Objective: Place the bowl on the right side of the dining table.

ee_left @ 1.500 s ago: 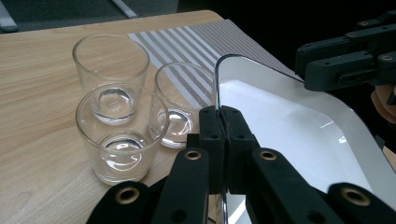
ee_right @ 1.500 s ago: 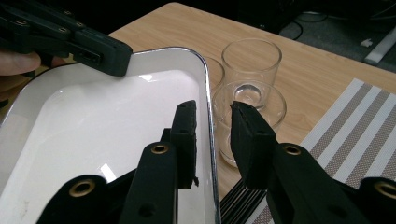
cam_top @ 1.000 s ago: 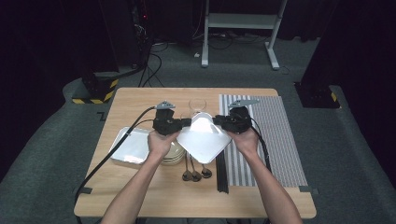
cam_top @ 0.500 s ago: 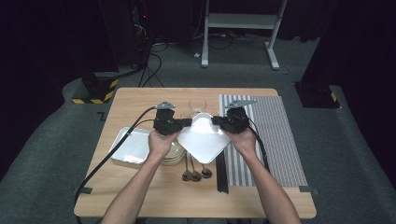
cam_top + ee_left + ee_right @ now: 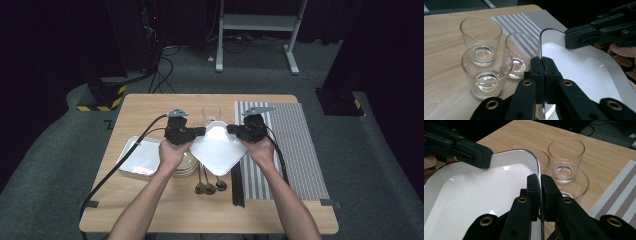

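Glossy square white dish [image 5: 218,152], thin rim clamped by both grippers' black jaws, clear round glasses [image 5: 485,70] beside

You work at a light wooden table [image 5: 150,105] set on grey carpet [image 5: 45,165]. Beyond it the room falls dark. A white metal frame [image 5: 255,22] stands at the back, cables [image 5: 170,60] trailing over the floor beside it. Black stands flank your table; the left one has a yellow-and-black striped base [image 5: 97,100]. Light falls mainly on the tabletop.
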The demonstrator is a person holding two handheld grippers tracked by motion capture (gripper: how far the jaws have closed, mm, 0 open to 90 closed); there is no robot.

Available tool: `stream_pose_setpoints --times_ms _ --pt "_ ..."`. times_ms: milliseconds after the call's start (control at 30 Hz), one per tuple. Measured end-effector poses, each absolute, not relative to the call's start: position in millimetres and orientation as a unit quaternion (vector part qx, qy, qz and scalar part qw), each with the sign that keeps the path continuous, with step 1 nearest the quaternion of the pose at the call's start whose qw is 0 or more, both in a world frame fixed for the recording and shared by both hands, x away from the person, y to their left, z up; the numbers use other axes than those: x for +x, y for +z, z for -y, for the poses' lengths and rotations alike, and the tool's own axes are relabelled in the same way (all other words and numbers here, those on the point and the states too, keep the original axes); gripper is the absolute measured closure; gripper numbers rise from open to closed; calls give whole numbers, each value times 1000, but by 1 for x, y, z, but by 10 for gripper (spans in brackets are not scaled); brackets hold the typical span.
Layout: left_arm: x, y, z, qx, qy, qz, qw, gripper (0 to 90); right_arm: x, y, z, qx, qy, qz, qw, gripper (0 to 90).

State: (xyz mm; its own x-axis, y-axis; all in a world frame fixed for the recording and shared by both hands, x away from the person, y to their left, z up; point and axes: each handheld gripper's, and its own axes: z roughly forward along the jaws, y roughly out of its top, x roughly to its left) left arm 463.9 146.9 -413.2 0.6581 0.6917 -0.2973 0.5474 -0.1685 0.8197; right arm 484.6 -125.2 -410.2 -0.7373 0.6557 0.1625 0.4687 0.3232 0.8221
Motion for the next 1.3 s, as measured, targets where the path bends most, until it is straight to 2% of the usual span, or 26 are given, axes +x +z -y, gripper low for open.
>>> stream_pose_setpoints --times_ms 1100,1300 --pt "464 -412 -145 765 84 -397 499 853 483 -406 130 355 482 -796 88 885" --pt "463 -413 -145 768 92 -398 493 812 482 -405 130 358 483 -794 90 885"
